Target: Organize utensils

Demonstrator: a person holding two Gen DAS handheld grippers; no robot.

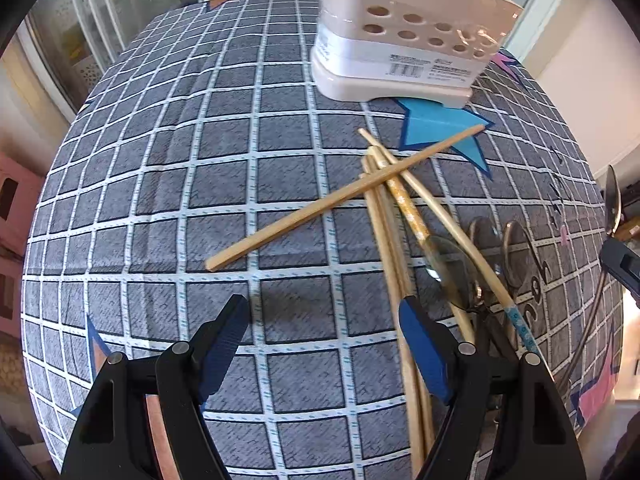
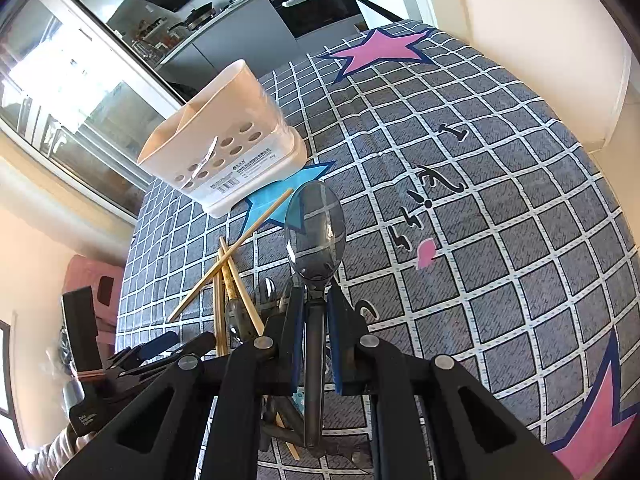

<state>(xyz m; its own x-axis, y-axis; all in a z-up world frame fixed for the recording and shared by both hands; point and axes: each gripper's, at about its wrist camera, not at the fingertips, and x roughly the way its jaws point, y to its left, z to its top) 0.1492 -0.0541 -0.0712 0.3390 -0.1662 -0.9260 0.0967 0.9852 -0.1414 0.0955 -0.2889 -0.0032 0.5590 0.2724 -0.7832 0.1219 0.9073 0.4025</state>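
Note:
A pile of wooden chopsticks [image 1: 394,200] lies on the checked tablecloth [image 1: 180,184], with one chopstick [image 1: 344,198] crossed over the rest. Metal spoons [image 1: 452,272] lie partly hidden under them. My left gripper [image 1: 322,328] is open just above the cloth. Its right finger [image 1: 420,344] is over the chopstick bundle, and only cloth shows between the pads. My right gripper [image 2: 316,300] is shut on the handle of a dark metal spoon [image 2: 316,232], held off the table with its bowl forward. The white perforated utensil holder [image 1: 400,40] [image 2: 224,136] stands behind the pile.
The cloth carries a blue star [image 1: 440,128] under the holder and pink stars [image 2: 380,48] toward the far and near corners. The table edge drops away at left [image 1: 52,184]. A glass door and kitchen counter [image 2: 224,12] lie beyond.

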